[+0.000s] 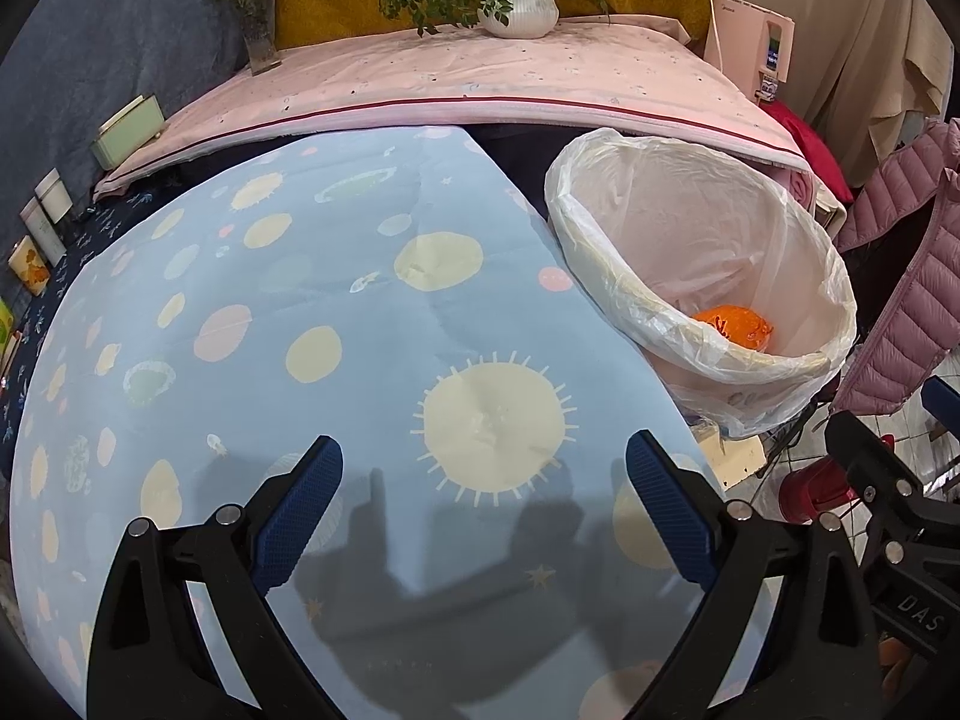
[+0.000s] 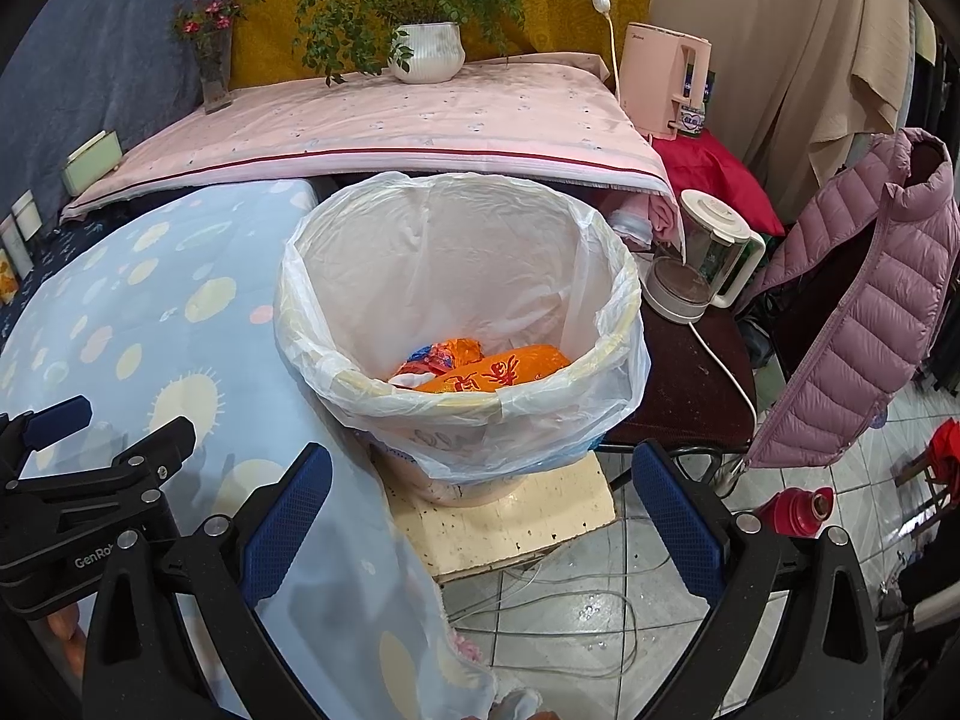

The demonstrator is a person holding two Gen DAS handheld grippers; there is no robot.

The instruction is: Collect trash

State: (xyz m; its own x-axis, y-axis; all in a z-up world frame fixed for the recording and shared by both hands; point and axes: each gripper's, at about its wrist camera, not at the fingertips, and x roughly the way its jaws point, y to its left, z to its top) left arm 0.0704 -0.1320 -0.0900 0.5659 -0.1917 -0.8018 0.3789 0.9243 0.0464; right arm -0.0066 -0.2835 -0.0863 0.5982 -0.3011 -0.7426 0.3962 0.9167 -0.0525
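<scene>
Blue spotted cloth [image 1: 336, 312] bare; orange wrappers [image 2: 492, 375] in lined bin [image 2: 624, 324]; left tool [image 1: 483, 477], right tool [image 2: 480, 480] wide open, empty

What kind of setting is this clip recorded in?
Probably a lived-in home room, not a lab: cloth-covered tables, a potted plant, an electric kettle, a puffer jacket over a chair, and a lined trash bin on tiled floor.

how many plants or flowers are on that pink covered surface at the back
2. A leafy plant in a white pot stands near the middle of the back edge, and a vase of red flowers stands at the left corner. Others may be out of frame.
</scene>
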